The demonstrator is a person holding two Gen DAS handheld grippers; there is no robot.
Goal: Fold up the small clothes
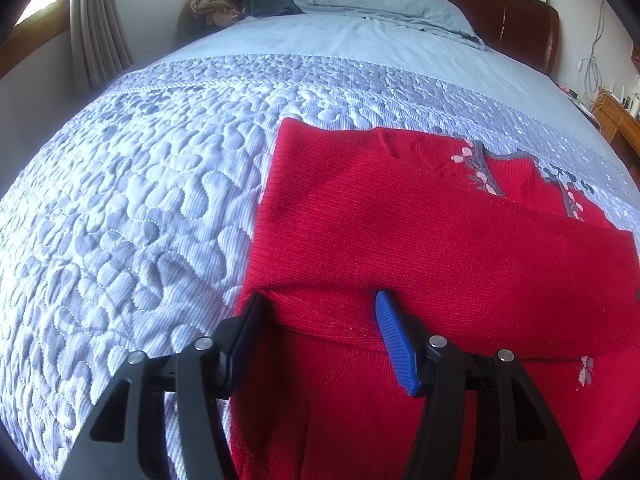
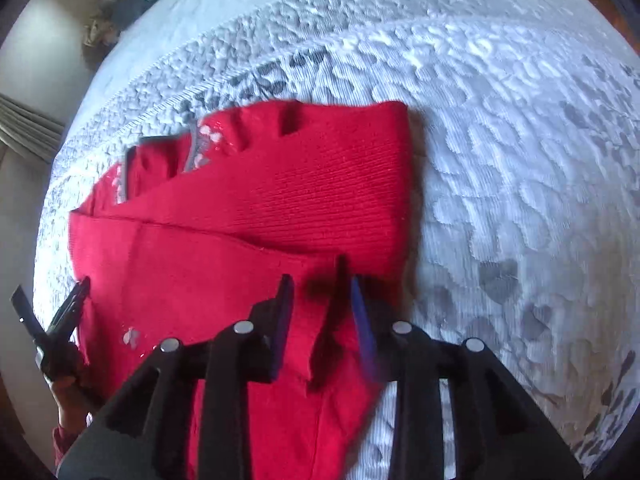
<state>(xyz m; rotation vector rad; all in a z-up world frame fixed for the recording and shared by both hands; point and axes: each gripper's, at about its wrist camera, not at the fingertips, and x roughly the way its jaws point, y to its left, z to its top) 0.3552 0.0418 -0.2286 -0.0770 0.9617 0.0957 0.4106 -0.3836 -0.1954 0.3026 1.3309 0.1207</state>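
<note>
A small red knit sweater (image 1: 420, 232) with grey and pink trim lies on the quilted bed cover, its sleeves folded across the body. In the left wrist view my left gripper (image 1: 318, 300) is open, its fingers spread over the sweater's near left part. In the right wrist view the sweater (image 2: 248, 208) fills the middle and my right gripper (image 2: 318, 284) is open just above its near right edge, with a raised fold of red cloth between the fingers. The left gripper (image 2: 60, 312) shows at the sweater's left edge there.
The blue-grey quilted cover (image 1: 140, 208) spreads to the left and far side. A pillow (image 1: 384, 4) and a pile of clothes (image 1: 248, 0) lie by the wooden headboard (image 1: 520, 12). A curtain (image 1: 96, 20) hangs at the left.
</note>
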